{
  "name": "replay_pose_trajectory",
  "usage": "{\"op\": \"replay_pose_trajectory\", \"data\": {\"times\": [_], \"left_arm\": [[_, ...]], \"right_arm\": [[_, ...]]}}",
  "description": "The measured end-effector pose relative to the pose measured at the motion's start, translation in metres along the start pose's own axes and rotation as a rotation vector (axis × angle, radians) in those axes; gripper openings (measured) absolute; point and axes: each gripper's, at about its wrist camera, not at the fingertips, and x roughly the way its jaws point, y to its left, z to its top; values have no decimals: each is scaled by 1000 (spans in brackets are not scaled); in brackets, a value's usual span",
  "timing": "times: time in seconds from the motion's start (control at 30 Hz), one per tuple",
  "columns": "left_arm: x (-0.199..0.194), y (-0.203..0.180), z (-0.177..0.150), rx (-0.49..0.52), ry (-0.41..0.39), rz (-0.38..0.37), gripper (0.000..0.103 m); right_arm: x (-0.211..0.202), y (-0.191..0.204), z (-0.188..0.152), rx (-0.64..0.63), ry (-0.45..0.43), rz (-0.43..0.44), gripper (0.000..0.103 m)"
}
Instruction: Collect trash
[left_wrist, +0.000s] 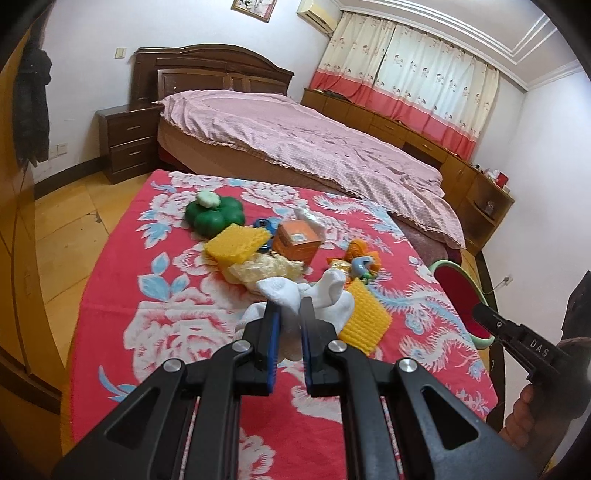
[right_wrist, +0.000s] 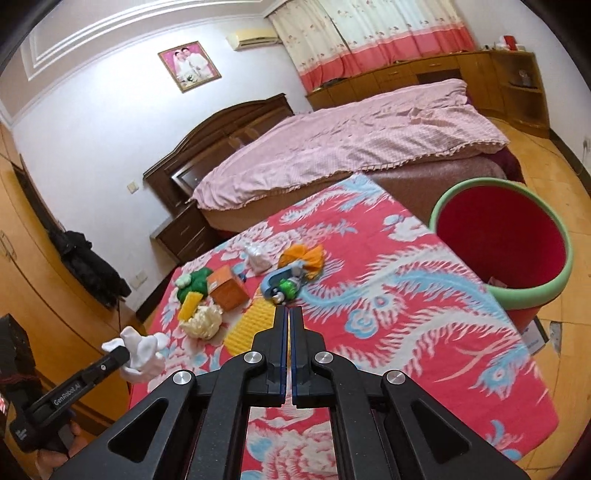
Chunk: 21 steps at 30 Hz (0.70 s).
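Bedroom table (left_wrist: 221, 369): left gripper (left_wrist: 290, 317) clamping white tissue (left_wrist: 314, 295) (probably crumpled); right gripper (right_wrist: 287, 314) shut, empty; carry rightward over bin (right_wrist: 554, 291), release low.

So here's where our hands are: our left claw (left_wrist: 289, 308) is angled downward with its blue-padded fingers (left_wrist: 274, 321) pinched in close on a white sock (left_wrist: 325, 295), holding it up. Our right claw (right_wrist: 287, 314) also tilts down, jaws pressed fully together with nothing between them. A bit of our right hand (left_wrist: 524, 410) shows gripping its handle, off to the side.
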Motion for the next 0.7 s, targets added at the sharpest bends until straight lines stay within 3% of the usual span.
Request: {"op": "replay_pose_trajectory", "data": {"times": [0.23,0.47,0.7], "left_arm": [[0,-8,2,11,-3,-8,9],[5,-3,3,1,-5,-2,9],[16,6,2,-8,5,7,9]], "right_arm": [[4,-2,-4,8,22,-17,10],[17,4,-16,0,77,-49,48],[52,16,-19,-80,137,-52,53]]}}
